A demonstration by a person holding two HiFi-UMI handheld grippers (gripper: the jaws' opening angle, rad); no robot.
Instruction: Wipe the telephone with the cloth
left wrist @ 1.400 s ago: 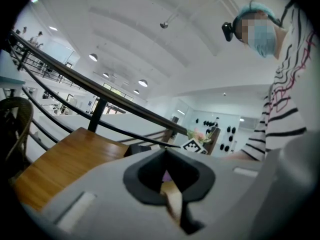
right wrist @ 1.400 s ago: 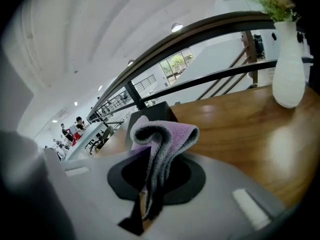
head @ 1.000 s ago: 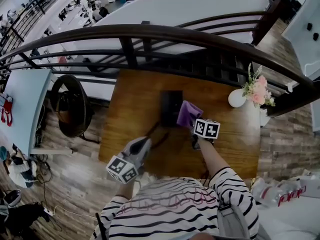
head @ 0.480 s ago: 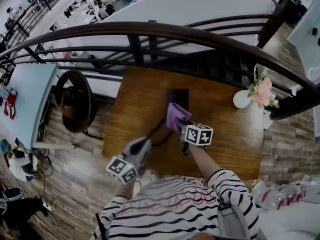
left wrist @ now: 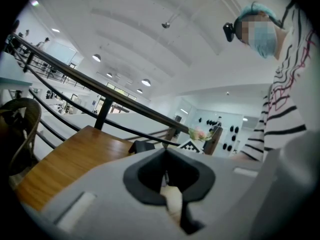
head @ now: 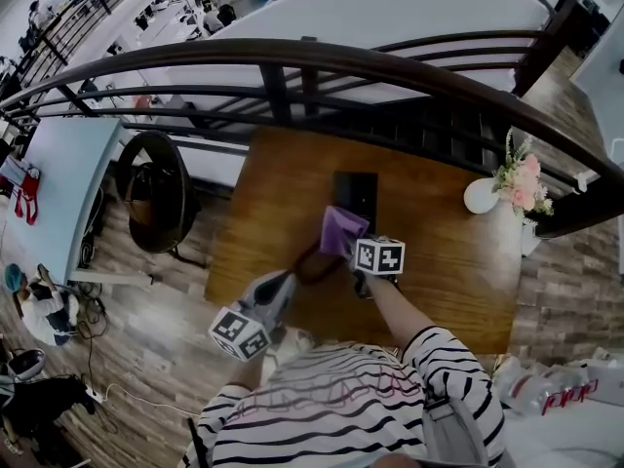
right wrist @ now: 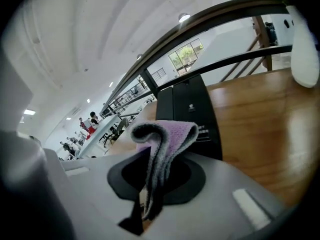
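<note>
Purple fleecy cloth hung pinched in our right tool, which we held at the near end of the flat black telephone lying on the brown wooden worktop. Our left tool, its jaws pressed together on nothing, hovered by the worktop's front edge.

Bright, even indoor light fills all three views; ceiling lamps glow in the left gripper view. Shadows are soft, and the bench has a mild sheen. The head view bows the railing strongly. Both gripper views have black corners; the left gripper and right gripper blur up close, the cloth sharper.
</note>
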